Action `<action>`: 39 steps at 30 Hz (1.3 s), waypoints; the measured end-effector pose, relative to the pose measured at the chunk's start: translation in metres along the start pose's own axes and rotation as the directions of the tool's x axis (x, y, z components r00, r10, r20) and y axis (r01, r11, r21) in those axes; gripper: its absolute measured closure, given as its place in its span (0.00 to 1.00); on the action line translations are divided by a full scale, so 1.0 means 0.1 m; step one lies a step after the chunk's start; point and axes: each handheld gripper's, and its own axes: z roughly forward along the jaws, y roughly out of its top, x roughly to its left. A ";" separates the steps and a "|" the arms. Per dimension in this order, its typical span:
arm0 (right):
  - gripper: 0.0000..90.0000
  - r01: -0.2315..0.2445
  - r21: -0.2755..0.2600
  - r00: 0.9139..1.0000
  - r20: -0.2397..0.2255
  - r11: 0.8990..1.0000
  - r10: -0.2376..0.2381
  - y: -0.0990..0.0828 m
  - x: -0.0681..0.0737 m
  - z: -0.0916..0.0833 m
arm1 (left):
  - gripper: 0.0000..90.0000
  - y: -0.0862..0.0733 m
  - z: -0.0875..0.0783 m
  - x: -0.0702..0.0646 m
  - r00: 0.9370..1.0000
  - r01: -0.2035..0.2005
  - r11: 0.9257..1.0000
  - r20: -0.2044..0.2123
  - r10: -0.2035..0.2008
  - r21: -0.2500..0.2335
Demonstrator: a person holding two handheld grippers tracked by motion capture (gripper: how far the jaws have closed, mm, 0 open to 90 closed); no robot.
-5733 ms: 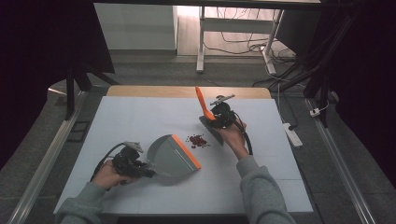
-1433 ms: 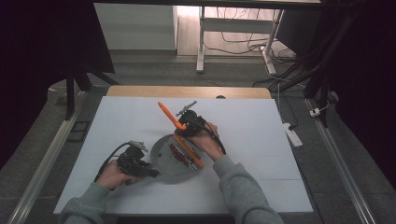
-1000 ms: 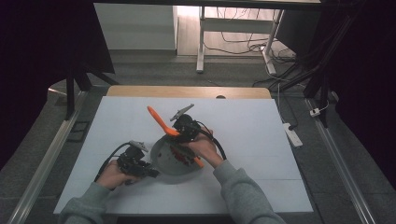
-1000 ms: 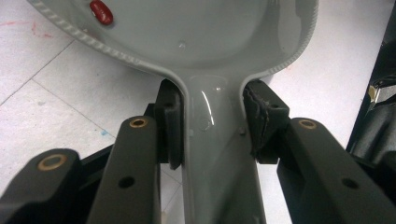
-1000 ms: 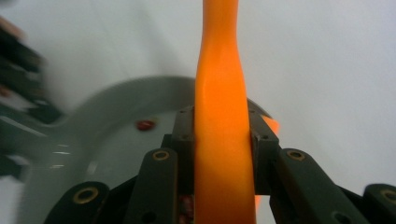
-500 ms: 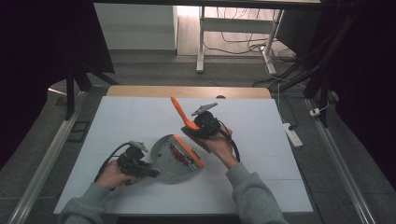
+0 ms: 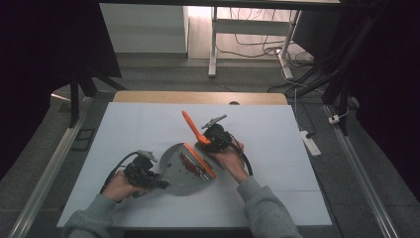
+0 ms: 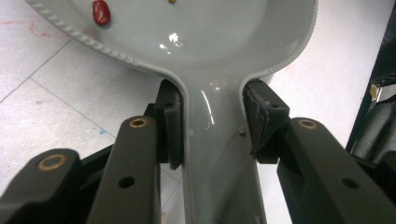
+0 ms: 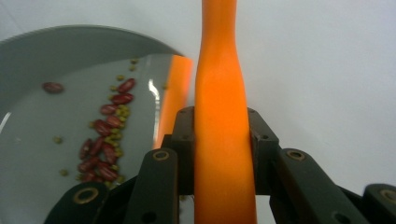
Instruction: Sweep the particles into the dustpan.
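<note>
A grey dustpan (image 7: 179,174) with an orange front lip (image 7: 202,161) lies on the white table. My left gripper (image 7: 152,180) is shut on its handle (image 8: 219,140), with the pads pressing both sides of it. Red beans and small yellow-green ones (image 7: 190,164) lie in the pan near the lip, and they also show in the right gripper view (image 9: 105,144). My right gripper (image 7: 210,142), just right of the lip, is shut on the orange handle of a brush (image 7: 191,125), which slants up and away. That handle (image 9: 219,116) runs between the right jaws.
The white table (image 7: 277,148) has a wooden far edge (image 7: 198,97). A cable trails from each gripper. A white power strip (image 7: 311,143) lies on the floor to the right, and desk legs (image 7: 213,44) stand beyond the table.
The right gripper with the orange brush has moved right, off the pan to just past its lip. Beans that lay on the table are now in the pan. The left hand kept still.
</note>
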 end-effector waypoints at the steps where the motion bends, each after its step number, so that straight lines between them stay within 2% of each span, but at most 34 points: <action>1: 0.78 0.003 0.000 1.000 -0.005 1.000 -0.003 0.01 0.03 0.01 | 0.68 0.00 0.00 0.00 1.000 0.000 1.000 0.000 0.000 0.000; 7: 0.78 -0.007 -0.011 0.999 -0.039 1.000 0.007 0.03 0.14 0.04 | 0.68 0.00 0.00 0.00 1.000 0.001 1.000 0.000 -0.001 0.003; 9: 0.78 -0.020 -0.026 0.998 -0.065 0.999 0.018 0.03 0.15 0.03 | 0.68 0.00 0.01 0.00 1.000 0.000 1.000 0.000 0.000 0.004; 13: 0.78 -0.044 -0.053 0.991 -0.133 0.998 0.037 0.07 0.20 0.02 | 0.68 0.00 0.01 0.00 1.000 0.001 1.000 -0.001 -0.001 0.005; 17: 0.78 -0.029 -0.079 0.981 -0.196 0.996 0.013 0.12 0.30 -0.01 | 0.68 0.00 0.01 0.00 1.000 0.002 1.000 0.000 -0.002 0.002; 20: 0.78 -0.017 -0.109 0.983 -0.181 0.994 -0.003 0.15 0.32 -0.09 | 0.68 0.00 0.01 0.00 1.000 0.003 1.000 0.000 -0.003 0.003; 23: 0.78 -0.028 -0.131 0.988 -0.156 0.991 0.008 0.14 0.25 -0.17 | 0.68 0.00 0.01 0.00 1.000 0.003 1.000 0.001 -0.003 0.002; 31: 0.78 -0.052 -0.119 0.995 -0.087 0.991 0.042 0.03 0.05 -0.24 | 0.68 0.00 0.01 0.00 1.000 0.002 1.000 0.000 -0.002 0.004; 39: 0.78 -0.072 -0.089 0.995 -0.074 0.993 0.066 -0.10 -0.02 -0.18 | 0.68 -0.01 0.02 0.00 1.000 0.005 1.000 0.001 -0.005 0.003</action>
